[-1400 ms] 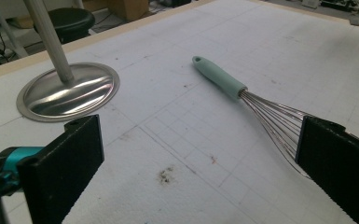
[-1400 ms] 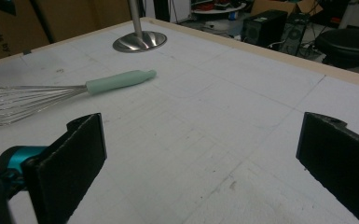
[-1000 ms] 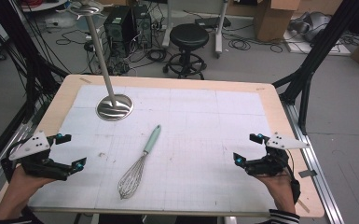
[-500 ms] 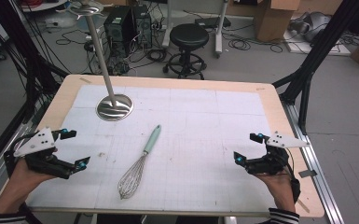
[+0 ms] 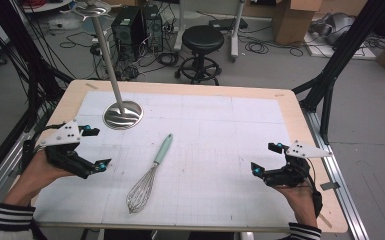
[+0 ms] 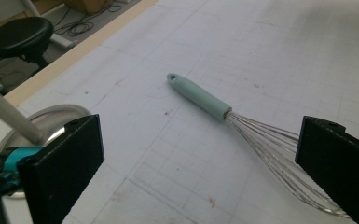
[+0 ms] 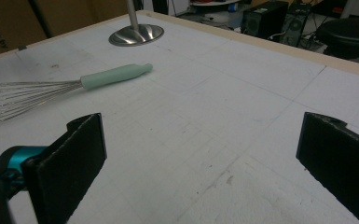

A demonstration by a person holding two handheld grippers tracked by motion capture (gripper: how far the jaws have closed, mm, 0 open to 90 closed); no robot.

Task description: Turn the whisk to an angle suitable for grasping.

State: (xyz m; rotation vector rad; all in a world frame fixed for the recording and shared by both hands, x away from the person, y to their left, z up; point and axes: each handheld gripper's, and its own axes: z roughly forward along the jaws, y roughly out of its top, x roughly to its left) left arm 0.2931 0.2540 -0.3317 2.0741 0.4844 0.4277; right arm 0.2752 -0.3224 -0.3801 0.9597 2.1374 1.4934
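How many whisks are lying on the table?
1. The whisk lies on the table near the middle, nearer the left hand-held gripper, its green handle pointing toward the far edge.

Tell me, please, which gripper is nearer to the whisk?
Left. The left gripper sits just left of the whisk, jaws open; the right gripper is far off at its right.

Whisk (image 6: pixel 242 121) wires cut off at the lower right edge of the left gripper view, partly hidden behind the black jaw there. Wire tips cut off at the left edge of the right gripper view. Stand (image 5: pixel 122 114) top cropped by the high view's upper edge.
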